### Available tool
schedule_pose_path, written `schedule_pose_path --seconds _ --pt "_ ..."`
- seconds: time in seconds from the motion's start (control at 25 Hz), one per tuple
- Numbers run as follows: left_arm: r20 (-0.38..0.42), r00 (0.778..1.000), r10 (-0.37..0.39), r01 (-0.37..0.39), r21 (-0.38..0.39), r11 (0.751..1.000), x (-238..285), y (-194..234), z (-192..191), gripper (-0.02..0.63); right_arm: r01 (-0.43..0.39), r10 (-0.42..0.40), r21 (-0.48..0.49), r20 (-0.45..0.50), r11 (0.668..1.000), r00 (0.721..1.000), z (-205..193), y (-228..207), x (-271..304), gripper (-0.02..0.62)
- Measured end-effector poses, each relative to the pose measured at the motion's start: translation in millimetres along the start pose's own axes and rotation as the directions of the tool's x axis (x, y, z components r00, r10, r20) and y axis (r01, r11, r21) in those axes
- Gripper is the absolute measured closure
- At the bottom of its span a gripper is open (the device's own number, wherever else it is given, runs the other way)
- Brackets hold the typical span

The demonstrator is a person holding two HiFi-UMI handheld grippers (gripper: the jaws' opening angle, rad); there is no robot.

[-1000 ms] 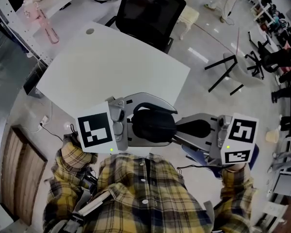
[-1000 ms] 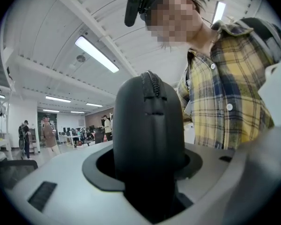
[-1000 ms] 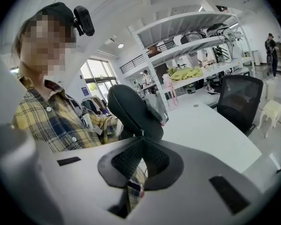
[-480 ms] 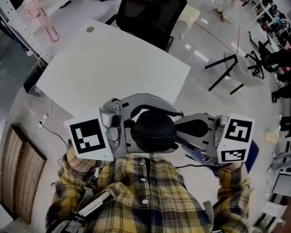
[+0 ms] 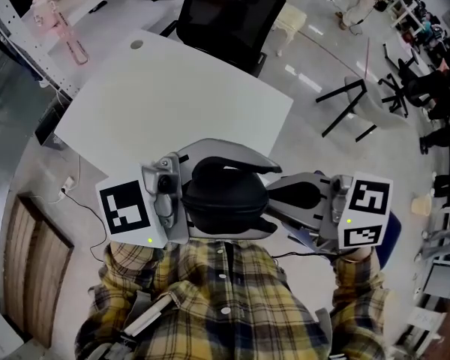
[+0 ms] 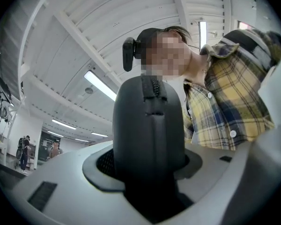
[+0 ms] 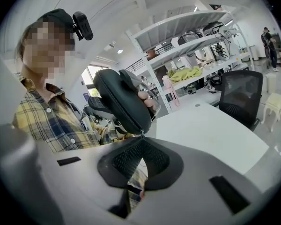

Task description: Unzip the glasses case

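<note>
The black glasses case (image 5: 221,199) is held up in front of the person's plaid shirt. My left gripper (image 5: 244,192) is shut on the case, one jaw above it and one below. In the left gripper view the case (image 6: 149,135) stands on end between the jaws of my left gripper (image 6: 149,162), its zipper (image 6: 152,86) running over the top. My right gripper (image 5: 270,201) reaches in from the right. Its tips (image 7: 141,137) meet at the lower end of the case (image 7: 119,97), pinched on the small zipper pull (image 7: 141,134).
A white table (image 5: 172,103) lies ahead and below, with a black office chair (image 5: 229,17) at its far side. A pink bottle (image 5: 49,13) stands on a bench at far left. An overturned chair (image 5: 360,103) lies on the floor to the right.
My left gripper has turned and swung left with the case, which has come up closer to the head camera. The right gripper has hardly moved.
</note>
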State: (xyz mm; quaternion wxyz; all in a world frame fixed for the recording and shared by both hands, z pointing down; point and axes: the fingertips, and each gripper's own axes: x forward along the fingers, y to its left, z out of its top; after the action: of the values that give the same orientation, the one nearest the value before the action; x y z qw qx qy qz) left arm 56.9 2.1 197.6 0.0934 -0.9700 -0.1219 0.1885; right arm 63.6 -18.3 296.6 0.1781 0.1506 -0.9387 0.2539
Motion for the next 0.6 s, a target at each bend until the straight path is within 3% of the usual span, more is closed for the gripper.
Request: schedule_pose_path --seconds 0.6 --pt "0.198 0.979 0.048 -0.027 -0.111 0.994 -10 13 29 0.351 -0.063 0.062 0.006 0.049 0.998 0.997 7 7 8 0.597"
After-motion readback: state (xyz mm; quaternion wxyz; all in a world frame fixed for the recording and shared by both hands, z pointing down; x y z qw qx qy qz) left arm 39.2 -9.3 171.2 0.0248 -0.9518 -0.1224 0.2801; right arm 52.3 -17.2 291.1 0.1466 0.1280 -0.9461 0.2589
